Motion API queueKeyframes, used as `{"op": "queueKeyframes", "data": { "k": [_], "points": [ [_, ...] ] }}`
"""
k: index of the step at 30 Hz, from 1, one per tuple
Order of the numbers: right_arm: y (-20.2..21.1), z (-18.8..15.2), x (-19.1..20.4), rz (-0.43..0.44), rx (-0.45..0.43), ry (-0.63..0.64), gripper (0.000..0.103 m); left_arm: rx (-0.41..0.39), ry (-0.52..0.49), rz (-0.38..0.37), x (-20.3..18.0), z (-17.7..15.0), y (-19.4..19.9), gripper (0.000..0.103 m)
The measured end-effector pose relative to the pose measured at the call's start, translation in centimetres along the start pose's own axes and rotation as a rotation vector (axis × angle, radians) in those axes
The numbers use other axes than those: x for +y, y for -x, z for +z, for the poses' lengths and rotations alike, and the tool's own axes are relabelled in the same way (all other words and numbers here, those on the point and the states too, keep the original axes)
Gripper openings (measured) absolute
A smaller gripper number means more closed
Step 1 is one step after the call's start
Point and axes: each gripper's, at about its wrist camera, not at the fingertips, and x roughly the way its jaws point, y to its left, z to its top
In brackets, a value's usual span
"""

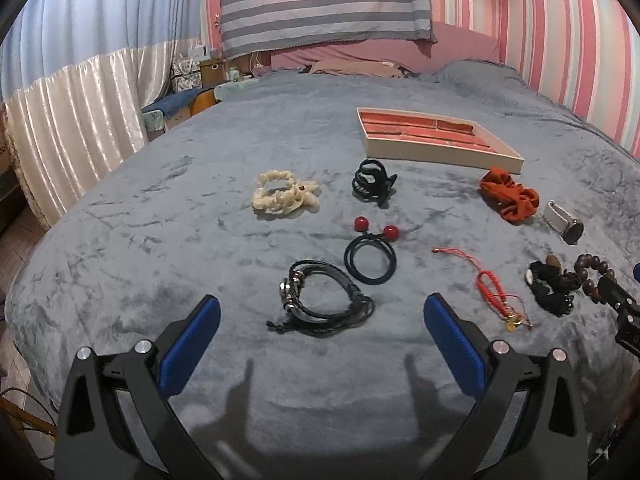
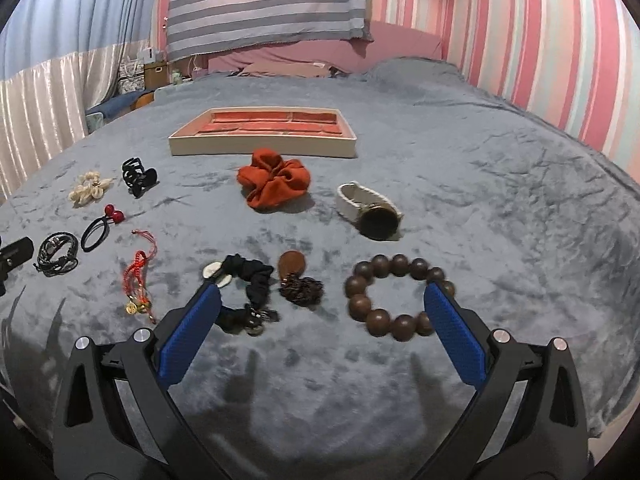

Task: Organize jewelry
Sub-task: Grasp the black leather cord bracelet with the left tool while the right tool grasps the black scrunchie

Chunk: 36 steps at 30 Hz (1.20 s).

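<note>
On bed (image 2: 500,184): lying flat, round wooden bead bracelet (image 2: 394,300); ruffled orange scrunchie (image 2: 274,182).
Tray (image 2: 262,147): lying crosswise.
Left gripper (image 1: 322,322): hovering, jaws spread.
Right gripper (image 2: 322,312): hovering, jaws spread.

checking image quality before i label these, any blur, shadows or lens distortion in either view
Left wrist view: strong fisheye bending with dark corners; sharp on the black leather bracelet; the left gripper casts finger shadows on the grey blanket.
Right wrist view: same bending; slight blur on the wooden bead bracelet and black scrunchie; shadows below the right gripper; no glare.
</note>
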Motion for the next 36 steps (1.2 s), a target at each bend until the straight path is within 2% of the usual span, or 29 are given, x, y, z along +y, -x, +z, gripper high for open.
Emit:
{"op": "queueKeyframes", "data": {
  "k": [2,6,11,15,17,19,21,24,27,28,29,31,34,35,36],
  "points": [
    [-0.9,0.2,0.6,0.034,0.024,-0.009,0.083,0.005,-0.003,0.002,0.4,0.2,-0.5,0.099],
    [-2.8,0.2,1.8,0.056,0.076,-0.008,0.076,0.005,-0.022,0.007,1.0,0.6,-1.5,0.099],
    [-5.1,-0.1,2.6,0.079,0.157,-0.027,0.057,0.066,-0.018,0.001,2.2,0.9,-3.8,0.099],
    [-5.7,-0.2,2.8,0.071,0.167,-0.031,0.053,0.093,0.008,-0.013,3.3,1.0,-5.2,0.098],
    [-6.0,-0.2,2.9,0.069,0.17,-0.028,0.049,0.108,0.021,-0.019,3.7,0.9,-5.9,0.094],
    [-6.4,-0.1,3.0,0.069,0.174,-0.027,0.048,0.141,0.03,-0.024,4.0,0.7,-6.7,0.079],
    [-6.7,-0.1,3.0,0.073,0.179,-0.028,0.048,0.182,0.038,-0.018,4.4,0.5,-7.8,0.073],
    [-6.9,-0.1,2.8,0.085,0.182,-0.037,0.048,0.183,0.051,-0.018,4.7,0.7,-8.3,0.073],
    [-7.2,0.0,2.7,0.098,0.183,-0.042,0.047,0.184,0.047,-0.008,4.8,0.6,-8.6,0.068],
    [-7.3,0.0,2.7,0.112,0.185,-0.041,0.042,0.183,0.048,-0.008,4.8,0.6,-8.6,0.068],
    [-7.5,0.0,2.7,0.127,0.195,-0.043,0.03,0.181,0.048,-0.008,4.8,0.6,-8.6,0.067],
    [-7.5,0.0,2.7,0.132,0.197,-0.047,0.025,0.175,0.046,-0.003,4.8,0.5,-8.6,0.063],
    [-7.5,0.0,2.7,0.142,0.191,-0.052,0.013,0.172,0.046,0.0,4.8,0.5,-8.5,0.056],
    [-7.5,0.0,2.7,0.146,0.191,-0.048,0.013,0.171,0.047,-0.005,4.9,0.5,-8.5,0.053],
    [-7.4,0.0,2.8,0.149,0.191,-0.045,0.012,0.172,0.045,-0.014,4.8,0.5,-8.5,0.042]
  ]
}}
